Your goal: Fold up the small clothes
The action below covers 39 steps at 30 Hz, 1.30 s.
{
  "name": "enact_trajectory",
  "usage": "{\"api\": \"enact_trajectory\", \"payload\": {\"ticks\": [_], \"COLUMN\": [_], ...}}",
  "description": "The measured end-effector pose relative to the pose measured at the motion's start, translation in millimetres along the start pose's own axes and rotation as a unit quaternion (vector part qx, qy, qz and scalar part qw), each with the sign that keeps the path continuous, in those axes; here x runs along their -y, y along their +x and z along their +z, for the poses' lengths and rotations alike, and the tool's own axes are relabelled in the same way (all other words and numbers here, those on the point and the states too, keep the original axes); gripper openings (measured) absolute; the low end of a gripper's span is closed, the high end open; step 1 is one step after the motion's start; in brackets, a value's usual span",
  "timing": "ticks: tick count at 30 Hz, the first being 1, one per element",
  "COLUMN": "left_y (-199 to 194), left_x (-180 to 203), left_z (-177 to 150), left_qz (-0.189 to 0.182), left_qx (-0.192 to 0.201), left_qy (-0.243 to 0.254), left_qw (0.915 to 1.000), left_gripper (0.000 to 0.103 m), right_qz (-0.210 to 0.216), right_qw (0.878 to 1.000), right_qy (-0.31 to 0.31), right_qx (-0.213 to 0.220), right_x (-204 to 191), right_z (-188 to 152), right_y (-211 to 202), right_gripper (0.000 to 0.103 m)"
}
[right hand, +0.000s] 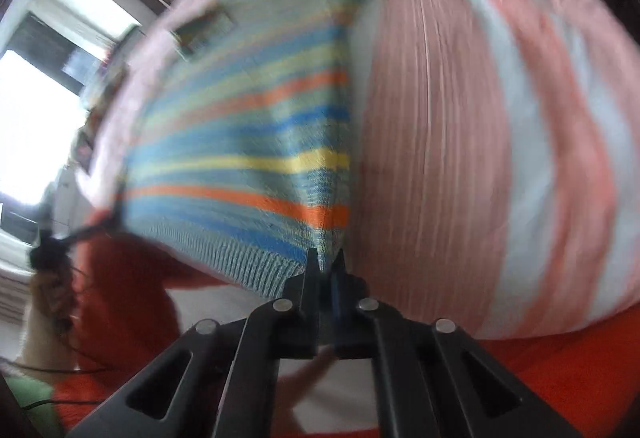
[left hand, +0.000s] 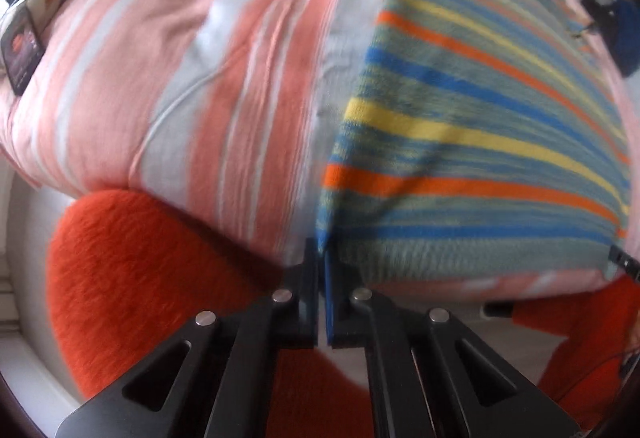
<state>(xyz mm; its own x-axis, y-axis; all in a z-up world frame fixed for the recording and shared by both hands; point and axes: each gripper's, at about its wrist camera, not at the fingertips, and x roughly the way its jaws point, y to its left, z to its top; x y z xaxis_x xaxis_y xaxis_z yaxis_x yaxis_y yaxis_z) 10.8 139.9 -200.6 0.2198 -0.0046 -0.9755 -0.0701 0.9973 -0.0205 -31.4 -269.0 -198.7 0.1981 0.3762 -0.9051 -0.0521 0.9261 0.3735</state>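
A small knitted sweater [left hand: 472, 142] with blue, yellow, orange and grey-green stripes lies on a bed covered in pink and white striped bedding [left hand: 168, 70]. My left gripper [left hand: 322, 258] is shut on the sweater's near left hem corner. In the right wrist view the same sweater [right hand: 248, 158] stretches away to the left. My right gripper [right hand: 326, 264] is shut on its near right hem corner. Both corners sit at the bed's near edge. The far end of the sweater is blurred.
A phone [left hand: 22, 50] lies on the bed at far left. An orange fuzzy garment [left hand: 152, 286] on the person shows below the bed edge in both views [right hand: 560, 370]. A bright window [right hand: 36, 110] is at left in the right wrist view.
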Motion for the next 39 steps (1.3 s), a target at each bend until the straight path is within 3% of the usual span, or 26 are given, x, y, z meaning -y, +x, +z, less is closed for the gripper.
{"api": "enact_trajectory", "payload": {"ticks": [6,9,11,13,14,17,20,22,25,27,29,31,32,33,35,39], "left_y": [-3,-23,-48,-71,-84,-114,-117,-115,-95,-78,-62,-52,-52,-51,-47,-38], "left_x": [10,4,-2,-7,-9,-2,24,33,40,35,22,6,0,-9,-16,-14], "left_z": [-1,-14,-24,-27,-25,-9,9,15,16,11,4,7,9,11,15,17], "left_qz": [0.015,0.012,0.029,0.040,0.046,0.031,0.009,0.007,0.012,0.019,0.030,0.032,0.021,0.001,-0.012,-0.022], "left_qx": [0.014,0.029,0.059,0.096,0.120,0.192,0.239,0.256,0.254,0.248,0.236,0.206,0.201,0.200,0.197,0.181], "left_qy": [0.009,0.007,0.004,0.001,-0.004,-0.023,-0.030,-0.030,-0.030,-0.026,-0.031,-0.062,-0.075,-0.095,-0.112,-0.116], "left_qw": [0.9997,0.9995,0.9979,0.9945,0.9917,0.9807,0.9705,0.9663,0.9666,0.9683,0.9707,0.9760,0.9765,0.9752,0.9739,0.9763], "left_gripper": [0.003,0.020,0.034,0.050,0.055,0.066,0.072,0.072,0.072,0.072,0.072,0.072,0.072,0.072,0.072,0.072], "right_qz": [0.011,0.022,0.021,-0.009,-0.047,-0.143,-0.158,-0.149,-0.121,-0.129,-0.145,-0.126,-0.113,-0.113,-0.101,-0.133], "right_qw": [1.000,0.999,0.999,1.000,0.998,0.975,0.947,0.930,0.930,0.934,0.934,0.951,0.961,0.967,0.974,0.966], "right_qy": [0.025,0.024,0.024,0.008,-0.019,-0.132,-0.237,-0.297,-0.322,-0.324,-0.319,-0.274,-0.241,-0.211,-0.160,-0.074], "right_qx": [0.014,0.014,0.003,0.022,0.041,0.106,0.151,0.157,0.128,0.083,0.066,0.064,0.073,0.083,0.122,0.209], "right_x": [8,8,12,8,6,-18,-58,-84,-102,-107,-101,-85,-74,-64,-35,48], "right_z": [3,1,-5,-1,6,52,118,165,227,264,282,300,308,315,320,310], "right_y": [10,2,-13,-37,-54,-91,-92,-67,-12,38,69,84,80,73,39,-54], "right_gripper": [0.003,0.011,0.039,0.044,0.044,0.044,0.048,0.051,0.051,0.050,0.050,0.047,0.020,0.003,0.004,0.004]}}
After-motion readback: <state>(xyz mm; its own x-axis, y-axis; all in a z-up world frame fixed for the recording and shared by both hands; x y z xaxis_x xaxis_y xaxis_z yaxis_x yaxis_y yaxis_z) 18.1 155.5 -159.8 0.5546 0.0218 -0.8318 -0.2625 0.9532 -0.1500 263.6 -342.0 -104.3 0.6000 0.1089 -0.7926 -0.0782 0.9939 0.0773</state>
